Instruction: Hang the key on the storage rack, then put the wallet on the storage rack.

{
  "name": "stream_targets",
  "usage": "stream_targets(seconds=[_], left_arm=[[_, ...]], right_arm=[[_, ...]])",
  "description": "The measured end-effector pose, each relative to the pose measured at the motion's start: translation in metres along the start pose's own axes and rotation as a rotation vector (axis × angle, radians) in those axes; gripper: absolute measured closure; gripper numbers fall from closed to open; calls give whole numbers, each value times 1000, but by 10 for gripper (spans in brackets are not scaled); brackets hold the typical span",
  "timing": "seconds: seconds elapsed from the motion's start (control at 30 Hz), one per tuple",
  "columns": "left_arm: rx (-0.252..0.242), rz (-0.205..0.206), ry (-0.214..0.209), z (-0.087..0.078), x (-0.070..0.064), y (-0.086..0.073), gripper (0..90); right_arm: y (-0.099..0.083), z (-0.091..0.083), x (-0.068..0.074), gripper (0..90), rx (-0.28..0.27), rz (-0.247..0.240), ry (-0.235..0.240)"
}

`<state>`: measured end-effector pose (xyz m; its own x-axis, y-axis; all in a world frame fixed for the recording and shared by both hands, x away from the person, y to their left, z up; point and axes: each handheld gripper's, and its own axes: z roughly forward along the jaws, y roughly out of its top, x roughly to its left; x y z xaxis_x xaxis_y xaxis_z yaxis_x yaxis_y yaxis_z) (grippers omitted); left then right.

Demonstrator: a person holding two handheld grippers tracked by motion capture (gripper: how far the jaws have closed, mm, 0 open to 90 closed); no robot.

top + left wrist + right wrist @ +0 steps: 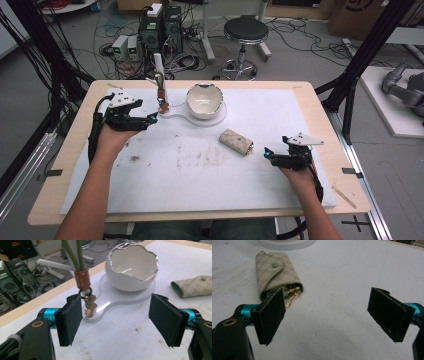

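the left hand-held gripper (pixel 117 320) is spread wide, 1 jaw just beside the hanging keys (pixel 89 305) on their green cord (pixel 75 255), likely lining up a pinch. the right hand-held gripper (pixel 329 315), also spread, faces the key pouch (pixel 275 272) lying on the desk (pixel 200 170), its open end toward the jaws.

Beige key pouch (pixel 237 141) flat, hooks (pixel 292 295) exposed

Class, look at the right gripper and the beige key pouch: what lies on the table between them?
Nothing: in the high view, bare white mat separates the right gripper from the key pouch. The right gripper view shows the pouch's gold clasp poking out toward the open jaws.
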<state>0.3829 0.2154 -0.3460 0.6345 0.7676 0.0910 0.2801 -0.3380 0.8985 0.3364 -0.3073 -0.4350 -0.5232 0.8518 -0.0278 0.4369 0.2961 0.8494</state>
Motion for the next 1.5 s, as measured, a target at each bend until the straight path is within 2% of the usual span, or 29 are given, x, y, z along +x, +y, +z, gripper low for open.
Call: stream_targets(seconds=[0.2,0.47,0.73,0.77,0.97,1.1,1.23,1.5], left_arm=[[-18,-13,-56,-3,-11,-10,252],[-54,-6,-119,-9,-23,-26,188],[-66,-37,-138,-13,-27,-49,151],[-67,-35,-142,-13,-25,-52,149],[-84,-92,-150,-14,-15,-71,140],[-108,-101,-159,-17,-14,-71,140],[-118,-93,-177,-17,-14,-71,140],[-104,-98,-160,-19,-13,-74,140]], right_arm=[[0,0,1,149,3,-3,-1],[0,1,0,149,6,-9,2],[0,0,0,149,3,-5,8],[0,0,0,149,4,-9,11],[-1,0,-1,149,7,-9,11],[-1,1,-2,149,9,-2,8],[-1,1,-3,149,12,-5,8],[-1,0,-3,149,3,-4,6]])
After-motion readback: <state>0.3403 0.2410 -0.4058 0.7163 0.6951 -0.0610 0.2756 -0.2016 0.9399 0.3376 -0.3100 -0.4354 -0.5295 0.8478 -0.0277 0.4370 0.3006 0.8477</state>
